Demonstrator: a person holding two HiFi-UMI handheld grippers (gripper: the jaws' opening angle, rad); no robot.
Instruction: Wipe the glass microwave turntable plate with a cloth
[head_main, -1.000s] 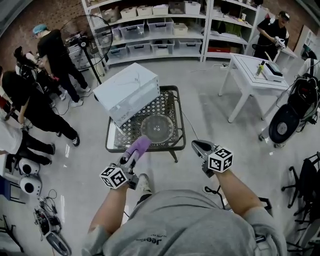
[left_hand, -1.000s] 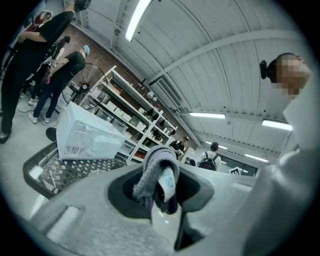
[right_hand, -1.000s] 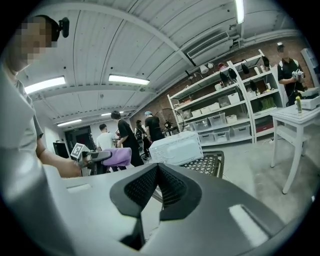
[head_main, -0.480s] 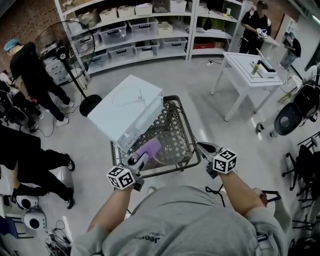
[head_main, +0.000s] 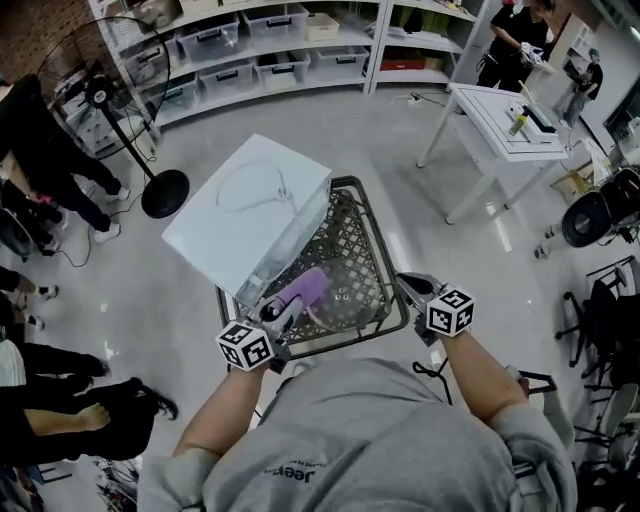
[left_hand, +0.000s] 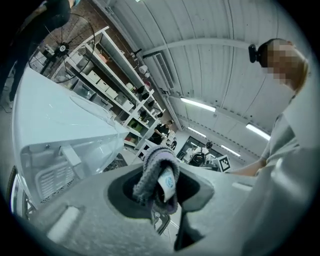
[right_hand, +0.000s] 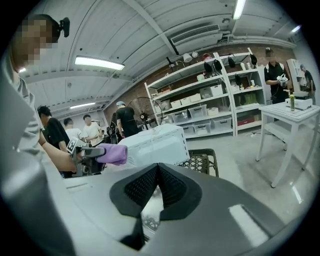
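The glass turntable plate (head_main: 345, 300) lies on the black mesh table (head_main: 365, 245), near its front edge and beside the white microwave (head_main: 245, 215). My left gripper (head_main: 277, 313) is shut on a purple cloth (head_main: 306, 289), which hangs over the plate's left part. From the left gripper view, the cloth (left_hand: 157, 176) fills the jaws with the microwave (left_hand: 60, 125) close ahead. Over the table's front right corner my right gripper (head_main: 412, 287) is shut with nothing in it. The right gripper view shows the cloth (right_hand: 112, 154), the microwave (right_hand: 155, 145) and the table (right_hand: 205, 161).
A standing fan (head_main: 110, 90) and several people (head_main: 40, 150) are at the left. Shelves with bins (head_main: 270, 50) line the back. A white table (head_main: 500, 120) stands at the right with a person (head_main: 515, 45) behind it. Dark chairs and gear (head_main: 600, 215) crowd the far right.
I have come closer to the mesh table. The left gripper carried the cloth forward over the plate, and the right gripper reached the table's front right corner, still shut.
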